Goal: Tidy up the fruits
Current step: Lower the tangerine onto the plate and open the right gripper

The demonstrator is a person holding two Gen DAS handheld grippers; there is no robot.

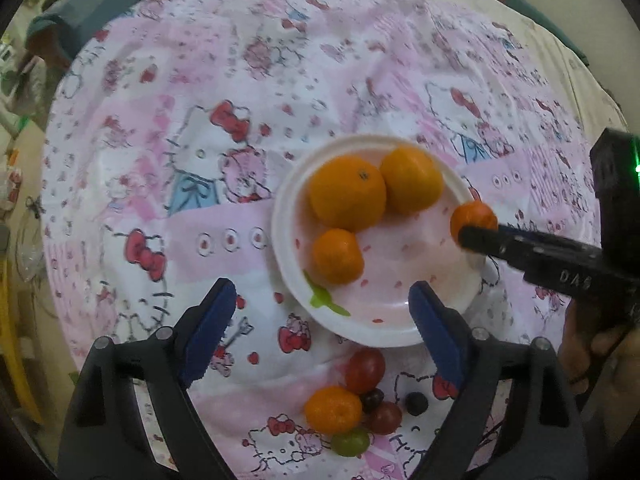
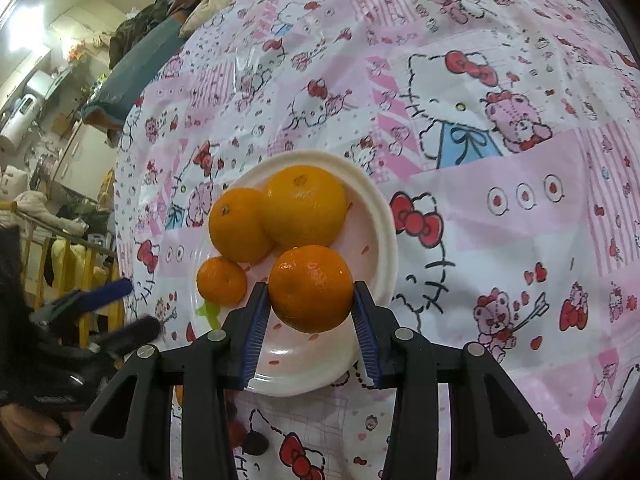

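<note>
A white plate (image 1: pixel 288 248) (image 2: pixel 384 224) holds two big oranges (image 1: pixel 347 192) (image 1: pixel 412 180) and a small mandarin (image 1: pixel 337 256). My right gripper (image 2: pixel 310 300) is shut on another mandarin (image 2: pixel 310 288) and holds it over the plate's near side; it shows in the left wrist view too (image 1: pixel 473 220). My left gripper (image 1: pixel 320 320) is open and empty, just short of the plate. Near it on the cloth lie a mandarin (image 1: pixel 333 409), red grapes (image 1: pixel 365 370) (image 1: pixel 385 417), a green grape (image 1: pixel 350 443) and dark berries (image 1: pixel 416 403).
A pink and white cartoon-cat tablecloth (image 1: pixel 200 160) covers the round table. Beyond the table's left edge there is household clutter and furniture (image 2: pixel 48 128). A dark fruit (image 2: pixel 254 442) lies under my right gripper.
</note>
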